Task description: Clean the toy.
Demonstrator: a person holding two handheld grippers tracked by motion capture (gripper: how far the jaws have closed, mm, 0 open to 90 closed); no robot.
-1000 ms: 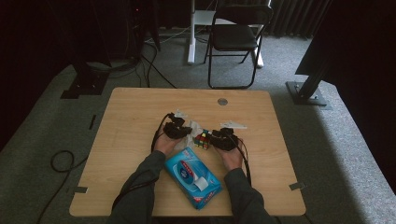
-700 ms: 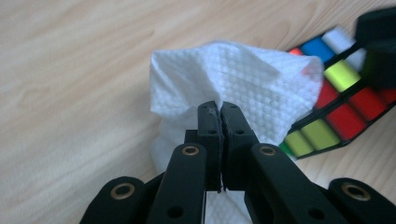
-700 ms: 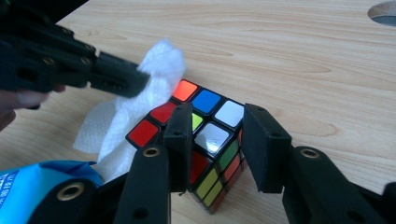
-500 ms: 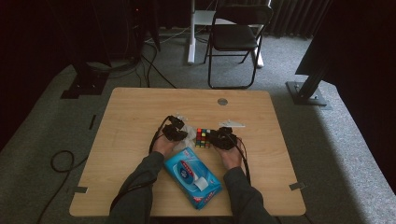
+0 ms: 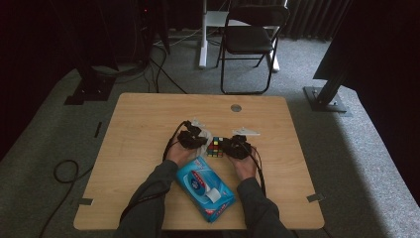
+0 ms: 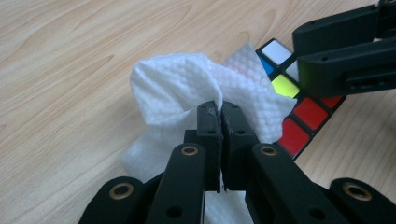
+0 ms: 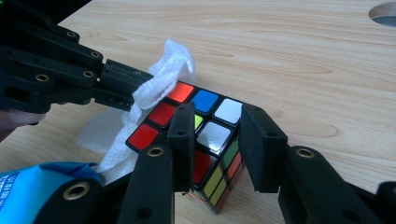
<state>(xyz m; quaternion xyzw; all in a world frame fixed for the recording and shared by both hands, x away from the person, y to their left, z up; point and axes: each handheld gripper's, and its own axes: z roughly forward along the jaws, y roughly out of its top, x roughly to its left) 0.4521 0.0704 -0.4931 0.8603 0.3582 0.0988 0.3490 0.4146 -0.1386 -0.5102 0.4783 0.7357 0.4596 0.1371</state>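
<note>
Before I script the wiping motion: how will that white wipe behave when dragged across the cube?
The wipe looks floppy: it bunches and folds where the left gripper pinches it. It probably drapes over the cube rather than pressing flat, and seems very light.

The place looks like a lab or studio set up for recording. A plain wooden table [image 5: 148,129] stands on grey carpet [image 5: 44,124], dark curtains close the back, a folding chair [image 5: 250,39] waits behind, and cables [image 5: 64,171] trail past black stand bases [image 5: 324,96].
</note>
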